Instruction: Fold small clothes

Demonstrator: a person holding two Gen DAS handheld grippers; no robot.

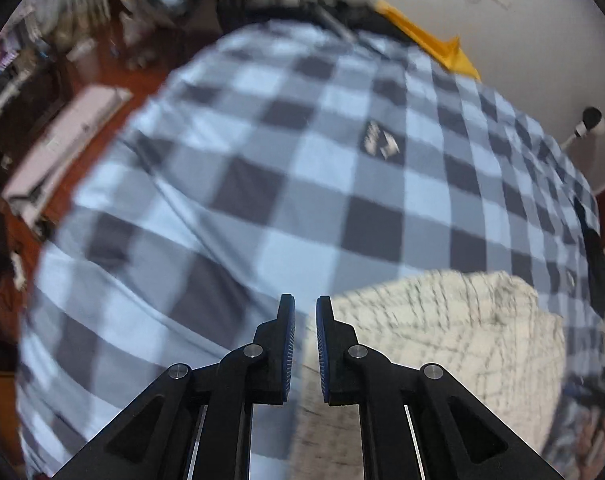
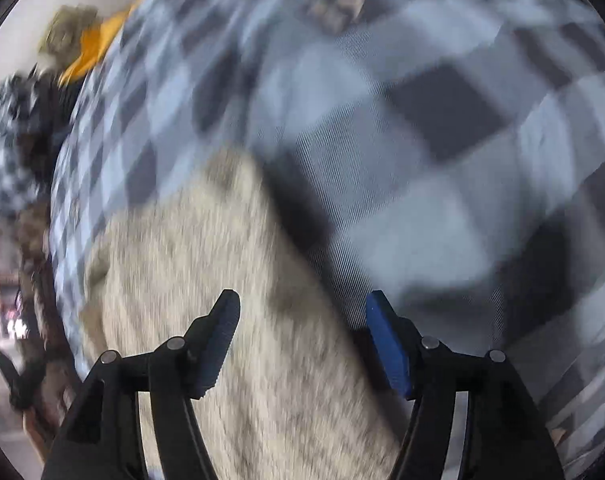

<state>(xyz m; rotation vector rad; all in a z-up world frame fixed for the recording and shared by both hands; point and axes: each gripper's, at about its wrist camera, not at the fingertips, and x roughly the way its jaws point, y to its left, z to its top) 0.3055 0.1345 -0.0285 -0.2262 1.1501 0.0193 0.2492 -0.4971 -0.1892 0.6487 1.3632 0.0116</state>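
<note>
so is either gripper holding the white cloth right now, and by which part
Neither. The right gripper is wide open above the white cloth; the left gripper shows an empty gap beside the cloth's edge.

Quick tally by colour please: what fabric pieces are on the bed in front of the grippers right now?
Cream with a dark grid pattern: 1, the small garment, lying on the bedcover.
Blue and grey checked: 1, the bedcover itself.
Orange-yellow: 1, a piece at the far edge; blurred, kind unclear.
Total: 3
</note>
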